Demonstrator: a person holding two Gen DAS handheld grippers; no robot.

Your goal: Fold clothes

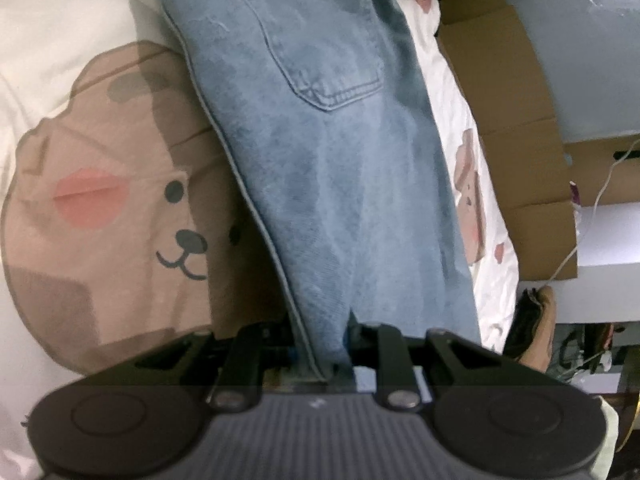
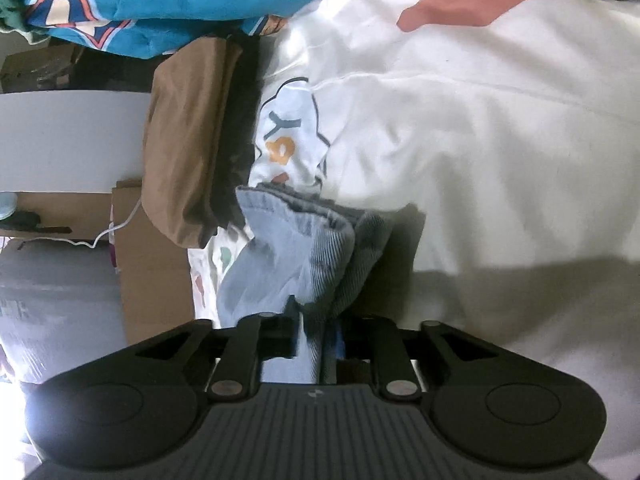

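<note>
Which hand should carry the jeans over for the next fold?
Probably the left gripper: it is clamped on the jeans. The right gripper has denim bunched between its jaws, but its grip looks loose.

The jeans [image 1: 320, 128] in my left tongs [image 1: 324, 356] are washed, matt blue denim with a coarse weave and raised stitched seams. Left of the jeans, the bed cover [image 1: 72, 32] is smooth white cloth with a flat printed bear. Right of the jeans stand matt brown cardboard boxes [image 1: 516, 128]. My right tongs [image 2: 316, 340] are matt black plastic with dull metal rivets and a ribbed grey housing; the denim hem [image 2: 296, 236] there looks ribbed and frayed, beside a brown cloth bundle [image 2: 188, 140].
</note>
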